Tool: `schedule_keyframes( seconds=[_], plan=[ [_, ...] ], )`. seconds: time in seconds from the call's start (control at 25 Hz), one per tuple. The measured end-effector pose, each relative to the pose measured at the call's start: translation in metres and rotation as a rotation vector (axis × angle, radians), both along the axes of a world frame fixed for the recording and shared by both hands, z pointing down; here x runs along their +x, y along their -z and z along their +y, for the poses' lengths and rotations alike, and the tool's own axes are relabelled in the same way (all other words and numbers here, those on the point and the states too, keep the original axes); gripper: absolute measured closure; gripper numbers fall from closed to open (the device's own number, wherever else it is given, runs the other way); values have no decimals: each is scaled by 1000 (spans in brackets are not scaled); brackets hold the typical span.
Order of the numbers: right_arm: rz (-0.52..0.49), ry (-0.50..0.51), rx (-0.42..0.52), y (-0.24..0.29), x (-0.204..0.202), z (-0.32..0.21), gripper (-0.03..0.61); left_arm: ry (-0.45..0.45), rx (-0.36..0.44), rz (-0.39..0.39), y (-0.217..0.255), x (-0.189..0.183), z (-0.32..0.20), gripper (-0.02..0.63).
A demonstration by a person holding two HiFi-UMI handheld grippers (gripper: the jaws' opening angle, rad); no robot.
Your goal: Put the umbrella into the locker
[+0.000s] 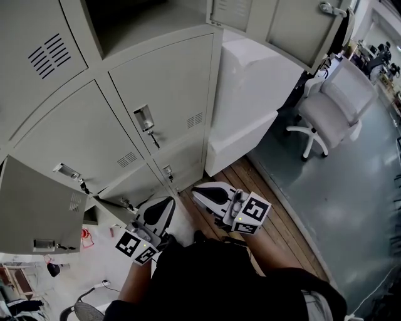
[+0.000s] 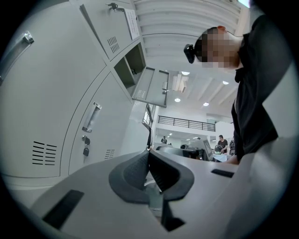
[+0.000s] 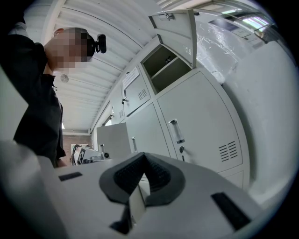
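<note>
standing before the locker bank (image 1: 156,94), you have an upper compartment (image 1: 125,19) open, a door (image 1: 276,25) swung out beside it. its dark inside shows no umbrella, and no view shows one elsewhere, so its look can't be told. that fits an umbrella already stowed deep inside, or one not fetched. your left gripper (image 2: 148,153) and right gripper (image 3: 143,156) both have jaws pressed together on nothing.

The lockers (image 1: 169,81) are pale grey-beige and the office chair (image 1: 335,103) off-white, on a grey-green floor (image 1: 351,200) edged by brown wooden planks (image 1: 276,213). The left hand-held gripper (image 1: 164,205) and right hand-held gripper (image 1: 202,193) are white with dark grey ribbed pads (image 3: 128,175), each carrying black-and-white square markers; the person's top (image 1: 219,276) is black
</note>
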State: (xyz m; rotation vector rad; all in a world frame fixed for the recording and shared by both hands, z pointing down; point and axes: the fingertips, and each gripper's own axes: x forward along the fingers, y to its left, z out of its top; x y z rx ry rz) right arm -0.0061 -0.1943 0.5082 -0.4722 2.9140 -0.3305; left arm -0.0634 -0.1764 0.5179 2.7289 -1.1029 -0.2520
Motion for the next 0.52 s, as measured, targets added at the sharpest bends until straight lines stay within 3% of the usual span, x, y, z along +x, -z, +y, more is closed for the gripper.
schedule_keyframes(
  seconds=[0.52],
  plan=[
    [31, 2, -4, -2, 9, 2, 568, -3, 9, 6, 4, 10, -5, 598]
  ],
)
